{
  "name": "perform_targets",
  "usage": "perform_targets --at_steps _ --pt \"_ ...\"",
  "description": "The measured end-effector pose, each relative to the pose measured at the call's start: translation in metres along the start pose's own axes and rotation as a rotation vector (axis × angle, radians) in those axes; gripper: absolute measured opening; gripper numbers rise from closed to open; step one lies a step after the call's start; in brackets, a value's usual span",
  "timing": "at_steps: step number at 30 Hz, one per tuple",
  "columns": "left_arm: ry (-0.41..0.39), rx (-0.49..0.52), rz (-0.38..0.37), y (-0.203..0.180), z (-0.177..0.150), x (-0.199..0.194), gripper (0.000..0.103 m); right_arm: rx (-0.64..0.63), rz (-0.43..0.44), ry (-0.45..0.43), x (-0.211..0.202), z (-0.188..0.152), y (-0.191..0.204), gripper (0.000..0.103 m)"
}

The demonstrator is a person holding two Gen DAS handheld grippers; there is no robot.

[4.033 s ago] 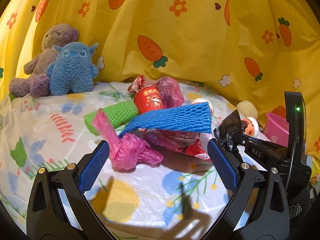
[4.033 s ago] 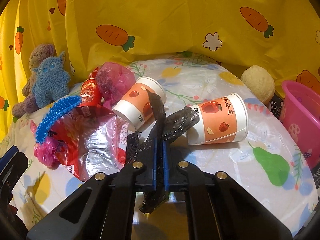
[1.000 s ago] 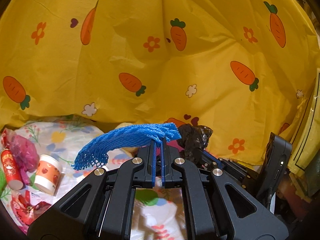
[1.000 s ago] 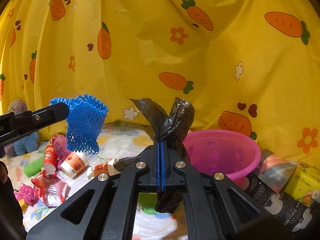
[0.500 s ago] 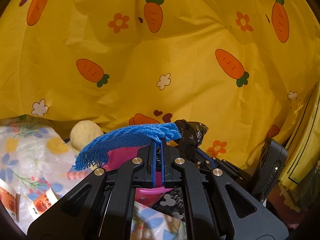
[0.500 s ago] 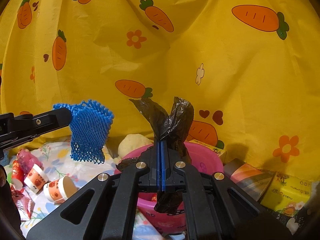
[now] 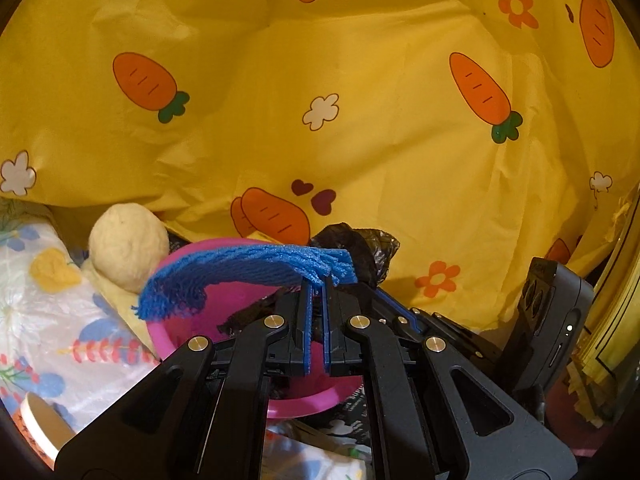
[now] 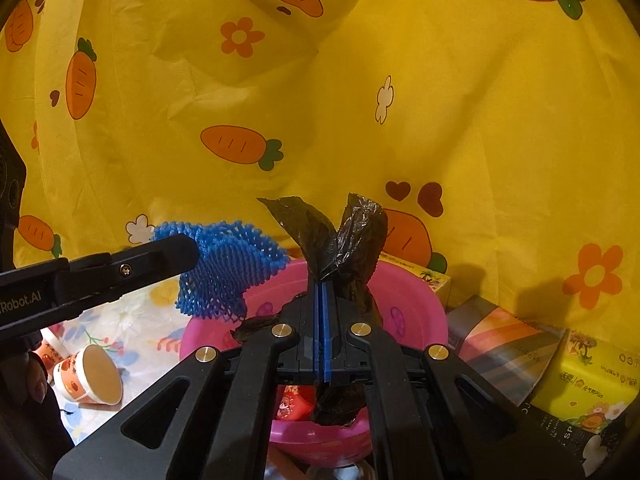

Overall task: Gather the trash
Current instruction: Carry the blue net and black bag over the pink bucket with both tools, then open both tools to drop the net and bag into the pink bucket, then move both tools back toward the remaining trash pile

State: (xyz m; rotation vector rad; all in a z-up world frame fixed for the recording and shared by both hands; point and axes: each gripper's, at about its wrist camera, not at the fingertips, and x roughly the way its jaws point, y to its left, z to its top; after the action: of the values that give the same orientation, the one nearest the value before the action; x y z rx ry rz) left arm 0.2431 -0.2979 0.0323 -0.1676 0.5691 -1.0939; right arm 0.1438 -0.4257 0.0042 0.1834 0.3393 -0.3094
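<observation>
Fingers of both grippers stay clamped, left (image 7: 316,280) on blue foam net (image 7: 240,272), right (image 8: 320,292) on black bag (image 8: 340,240), above the pink basin (image 8: 420,312) for dropping.

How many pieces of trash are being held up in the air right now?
2. A blue foam net is pinched in the left claw; a black plastic bag in the right claw, both near the pink basin. Nothing else looks held.

Both wrist views: pink basin (image 7: 160,336) close.
</observation>
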Motion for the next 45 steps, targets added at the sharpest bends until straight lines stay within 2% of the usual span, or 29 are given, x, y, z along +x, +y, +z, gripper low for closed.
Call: perform_targets --at_steps 7,11,13,16,17,18,19,22,24,27,33,35,38,45 --pt "0.047 -0.03 -0.023 0.008 -0.012 0.015 0.003 0.011 -0.001 0.037 0.013 -0.002 -0.005 0.002" --pt "0.082 -0.01 -0.006 0.009 -0.019 0.022 0.004 0.012 0.012 0.067 0.018 -0.004 -0.007 0.003" --pt "0.101 -0.023 0.0 0.013 -0.022 0.025 0.008 0.01 0.012 0.079 0.021 -0.005 -0.007 0.003" --pt "0.113 -0.027 0.041 0.018 -0.026 0.025 0.03 0.009 0.012 0.089 0.023 -0.006 -0.007 0.007" --pt "0.111 -0.028 0.058 0.019 -0.027 0.023 0.051 0.009 0.011 0.091 0.023 -0.006 -0.006 0.014" --pt "0.103 -0.032 0.071 0.021 -0.028 0.021 0.063 0.01 0.009 0.09 0.023 -0.007 -0.007 0.021" --pt "0.094 -0.034 0.086 0.022 -0.029 0.018 0.065 0.012 0.008 0.089 0.023 -0.007 -0.007 0.024" --pt "0.08 -0.054 0.156 0.028 -0.029 0.01 0.082 0.019 0.009 0.096 0.023 -0.008 -0.007 0.027" --pt "0.062 -0.073 0.195 0.032 -0.029 0.002 0.088 0.017 0.01 0.101 0.023 -0.009 -0.005 0.044" --pt "0.04 -0.085 0.267 0.034 -0.031 -0.012 0.095 0.007 0.014 0.095 0.019 -0.01 -0.001 0.058" --pt "-0.014 -0.065 0.375 0.031 -0.039 -0.045 0.097 -0.006 0.024 0.078 0.007 -0.01 0.008 0.08" --pt "-0.033 -0.065 0.408 0.03 -0.042 -0.058 0.097 -0.014 0.019 0.077 0.003 -0.011 0.01 0.083" --pt "-0.048 -0.067 0.465 0.028 -0.046 -0.074 0.097 -0.01 0.012 0.072 -0.005 -0.013 0.011 0.086" --pt "-0.104 -0.065 0.527 0.013 -0.056 -0.119 0.097 -0.011 -0.004 0.031 -0.032 -0.018 0.019 0.087"
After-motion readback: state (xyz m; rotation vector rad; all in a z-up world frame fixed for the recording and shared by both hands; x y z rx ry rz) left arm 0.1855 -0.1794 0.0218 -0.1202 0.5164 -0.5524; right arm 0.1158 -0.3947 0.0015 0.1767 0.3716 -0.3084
